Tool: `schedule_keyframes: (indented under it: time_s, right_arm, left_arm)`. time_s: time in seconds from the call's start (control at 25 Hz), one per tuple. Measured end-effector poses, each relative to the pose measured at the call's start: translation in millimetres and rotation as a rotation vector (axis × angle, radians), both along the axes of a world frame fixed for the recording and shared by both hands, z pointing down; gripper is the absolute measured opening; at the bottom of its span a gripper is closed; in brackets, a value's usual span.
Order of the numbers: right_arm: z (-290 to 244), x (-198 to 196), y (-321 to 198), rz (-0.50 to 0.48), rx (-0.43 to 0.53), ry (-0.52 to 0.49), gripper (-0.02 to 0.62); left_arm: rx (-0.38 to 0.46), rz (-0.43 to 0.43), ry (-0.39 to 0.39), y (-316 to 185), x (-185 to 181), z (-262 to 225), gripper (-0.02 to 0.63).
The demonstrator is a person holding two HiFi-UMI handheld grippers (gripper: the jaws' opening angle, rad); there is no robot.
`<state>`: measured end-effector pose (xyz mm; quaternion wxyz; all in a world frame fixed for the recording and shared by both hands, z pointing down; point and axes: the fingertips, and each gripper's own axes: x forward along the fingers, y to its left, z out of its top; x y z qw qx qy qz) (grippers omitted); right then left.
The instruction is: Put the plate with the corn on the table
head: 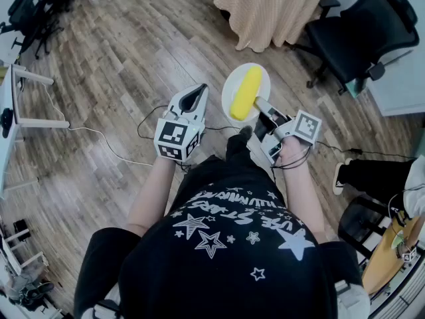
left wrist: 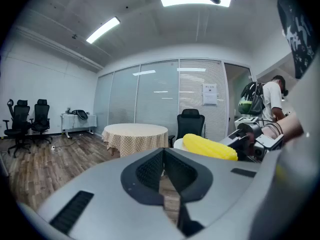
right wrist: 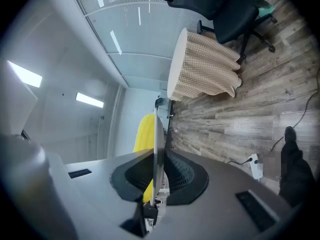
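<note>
Wood floor below, clothed table (head: 265, 5) well ahead. Plate (head: 260, 78) clamped by rim in right gripper (head: 262, 106), held level so corn (head: 244, 93) is not rolled off. Left gripper (head: 196, 97) closed, empty.

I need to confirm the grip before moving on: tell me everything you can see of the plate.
The plate is round, white and smooth, and looks thin where the right gripper view shows it edge-on. The right tool clamps its near rim, one jaw on each face. It is held face up in the air above the wood floor, short of the cloth-covered table. A yellow corn cob lies along its middle. Nothing else touches it.
</note>
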<state>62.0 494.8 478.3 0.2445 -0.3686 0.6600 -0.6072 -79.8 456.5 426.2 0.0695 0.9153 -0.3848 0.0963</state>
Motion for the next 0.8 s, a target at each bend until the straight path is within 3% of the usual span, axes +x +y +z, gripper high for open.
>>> schedule_keyframes:
  time_s: [0.8]
  right_arm:
    - [-16.2,-20.2,21.3,-0.044,0.040,0.016,0.052]
  left_arm:
    - [0.039,-0.047,0.023,19.6,-30.5,-13.7,0.008]
